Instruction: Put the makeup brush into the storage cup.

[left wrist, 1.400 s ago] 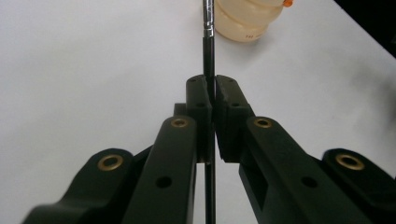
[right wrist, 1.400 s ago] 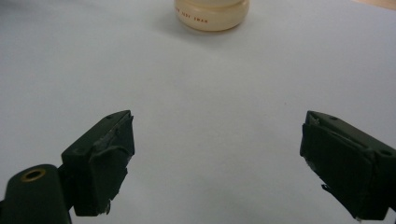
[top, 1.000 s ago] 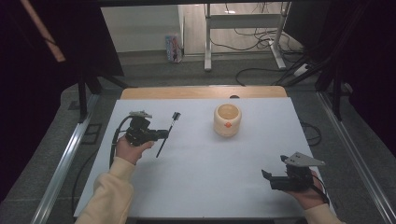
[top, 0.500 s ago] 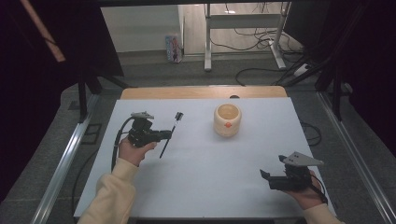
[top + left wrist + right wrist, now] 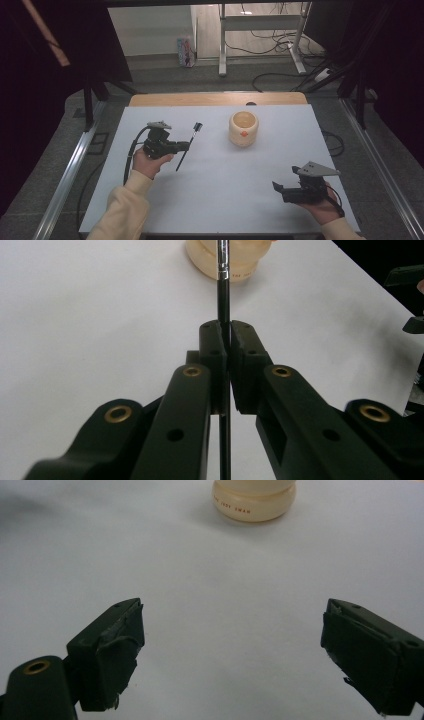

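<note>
The left gripper (image 5: pixel 186 145) clamps a brush (image 5: pixel 187 144) left of the cup (image 5: pixel 243 128); the right gripper (image 5: pixel 278 189), jaws wide, holds nothing, nearer than the cup.

brush (image 5: pixel 186 147) left of pot (image 5: pixel 243 128) on table (image 5: pixel 220 185) — right gripper (image 5: pixel 278 188) nearer, well apart

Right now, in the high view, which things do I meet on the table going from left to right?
Left claw → black brush clamped in it → cream holder → right claw, open near the right edge.
</note>
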Demonstrator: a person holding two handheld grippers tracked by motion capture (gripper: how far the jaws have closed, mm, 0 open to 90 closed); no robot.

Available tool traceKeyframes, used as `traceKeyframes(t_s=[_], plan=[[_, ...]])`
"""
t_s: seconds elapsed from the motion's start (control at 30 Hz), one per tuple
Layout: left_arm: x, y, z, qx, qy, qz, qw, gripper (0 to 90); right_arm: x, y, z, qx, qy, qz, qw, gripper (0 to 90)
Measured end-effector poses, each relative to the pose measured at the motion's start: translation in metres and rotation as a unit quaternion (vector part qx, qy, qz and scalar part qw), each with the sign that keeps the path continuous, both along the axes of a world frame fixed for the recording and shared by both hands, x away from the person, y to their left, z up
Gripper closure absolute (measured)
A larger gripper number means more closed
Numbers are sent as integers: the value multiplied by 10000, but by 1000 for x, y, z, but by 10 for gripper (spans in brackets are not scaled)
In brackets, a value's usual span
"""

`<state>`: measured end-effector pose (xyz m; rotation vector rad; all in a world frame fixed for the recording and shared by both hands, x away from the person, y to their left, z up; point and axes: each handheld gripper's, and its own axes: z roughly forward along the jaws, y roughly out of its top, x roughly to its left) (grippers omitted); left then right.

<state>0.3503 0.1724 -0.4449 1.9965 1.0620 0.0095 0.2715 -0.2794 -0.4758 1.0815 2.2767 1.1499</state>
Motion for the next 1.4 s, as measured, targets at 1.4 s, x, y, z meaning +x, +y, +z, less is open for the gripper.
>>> traceKeyframes(t_s=[1.4], plan=[[-1,-19,4,-97,-69,-180,9998,865,18,76,-9,770,529,499,9944,130]])
